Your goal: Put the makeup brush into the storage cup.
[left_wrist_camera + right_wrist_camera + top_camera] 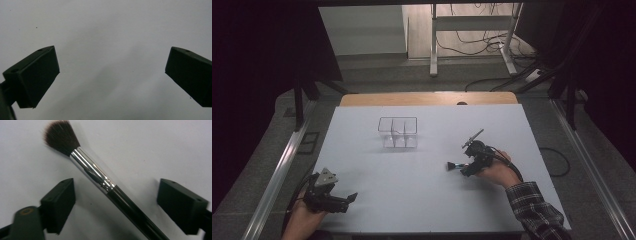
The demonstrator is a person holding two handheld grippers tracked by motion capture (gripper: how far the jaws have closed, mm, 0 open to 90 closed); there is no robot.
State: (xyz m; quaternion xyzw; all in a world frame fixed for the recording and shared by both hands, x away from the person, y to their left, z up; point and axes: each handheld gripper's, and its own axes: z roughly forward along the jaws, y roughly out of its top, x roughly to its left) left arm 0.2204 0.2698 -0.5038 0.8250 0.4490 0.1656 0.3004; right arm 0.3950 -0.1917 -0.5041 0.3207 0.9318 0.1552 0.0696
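Observation:
A makeup brush [100, 178] with dark bristles, a silver ferrule and a black handle lies on the white table [422, 200]. My right gripper [116, 192] is open, one jaw on each side of the brush and neither touching it. In the high view the right gripper [463, 167] sits right of centre, with the brush's bristle end [452, 165] poking out to its left. My left gripper [352, 197] rests near the front left corner. It is open over bare table [112, 30], with nothing between its jaws.
A clear plastic box [397, 132] with dividers stands at the middle of the table, behind both grippers. A thin dark stick-like thing [475, 136] lies just behind the right gripper. A wooden strip [427, 98] runs along the far edge.

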